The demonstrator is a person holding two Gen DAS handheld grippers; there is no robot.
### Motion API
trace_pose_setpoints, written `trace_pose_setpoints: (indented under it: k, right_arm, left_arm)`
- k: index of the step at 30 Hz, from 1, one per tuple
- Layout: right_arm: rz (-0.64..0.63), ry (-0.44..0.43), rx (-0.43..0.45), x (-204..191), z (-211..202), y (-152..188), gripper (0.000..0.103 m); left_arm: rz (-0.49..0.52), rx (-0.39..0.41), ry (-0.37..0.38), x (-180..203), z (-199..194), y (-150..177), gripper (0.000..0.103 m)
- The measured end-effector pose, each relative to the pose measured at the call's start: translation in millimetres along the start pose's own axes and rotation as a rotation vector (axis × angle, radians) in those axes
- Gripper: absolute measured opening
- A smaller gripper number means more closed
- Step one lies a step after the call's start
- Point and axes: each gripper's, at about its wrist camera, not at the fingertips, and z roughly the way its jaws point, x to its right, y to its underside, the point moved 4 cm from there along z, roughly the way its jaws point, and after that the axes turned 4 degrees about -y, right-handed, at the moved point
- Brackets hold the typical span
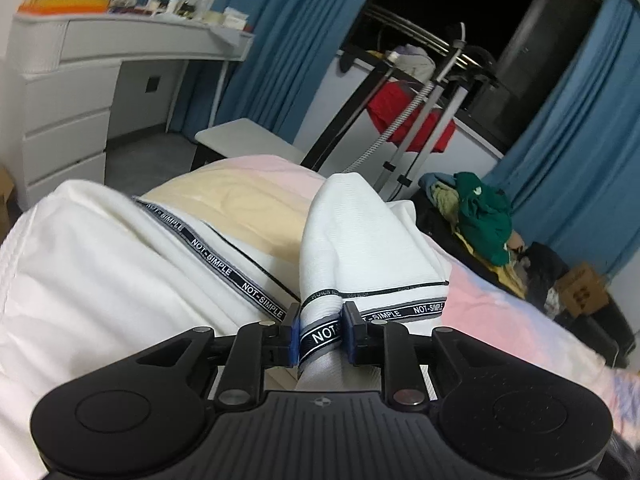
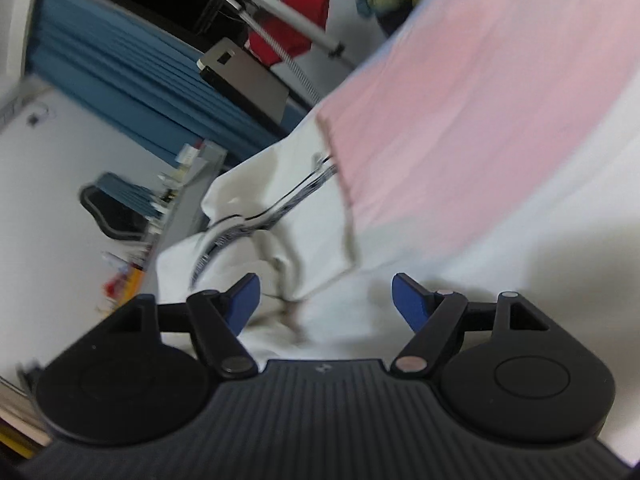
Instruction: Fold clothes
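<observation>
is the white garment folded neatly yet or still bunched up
Still bunched: the white garment lies rumpled on the bed, one lettered hem pinched up in the left gripper.

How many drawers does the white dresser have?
4 that I can see on the white dresser: one wide drawer under the top, then three stacked below it on the left. More may be hidden behind the white garment.

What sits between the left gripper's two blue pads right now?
The white garment's black lettered trim band, bunched and pinched by the left gripper; the left wrist view shows it.
</observation>
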Motion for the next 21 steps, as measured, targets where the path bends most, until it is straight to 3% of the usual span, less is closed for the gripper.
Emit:
trace_pose_setpoints:
  k: [5, 8, 9, 10, 11, 12, 17, 21]
  right_arm:
    - [0.061, 0.067, -0.108, 7.8, 75.7, 2.9, 0.070]
    - [0.078, 0.074, -0.038, 7.5, 92.5, -2.4, 0.066]
    - [0.101, 0.081, -0.008, 9.8, 94.6, -4.8, 0.049]
    - [0.125, 0.091, 0.014, 12.7, 94.6, -7.4, 0.040]
    - [0.145, 0.102, 0.033, 15.6, 94.3, -10.1, 0.018]
    - [0.165, 0.112, 0.052, 18.4, 93.9, -12.7, 0.015]
    - [0.123, 0.070, 0.194, 20.5, 50.3, -39.6, 0.012]
    - [0.061, 0.102, 0.292, 25.8, -4.1, -81.8, 0.012]
  left_arm:
    - [0.003, -0.012, 0.009, 3.0, -1.8, 5.9, 0.023]
    - [0.005, -0.017, 0.015, 2.8, 0.1, 7.4, 0.023]
    - [0.011, -0.014, 0.011, 2.6, -2.0, 7.8, 0.024]
    - [0.024, -0.005, 0.003, 3.5, -2.5, 8.5, 0.025]
    - [0.034, 0.004, -0.001, 4.6, -2.8, 9.0, 0.025]
    - [0.038, 0.007, 0.003, 5.7, -3.6, 9.6, 0.025]
    - [0.063, 0.039, 0.056, 12.5, -10.1, 10.3, 0.029]
    - [0.121, 0.030, 0.148, 31.2, -16.0, 18.3, 0.055]
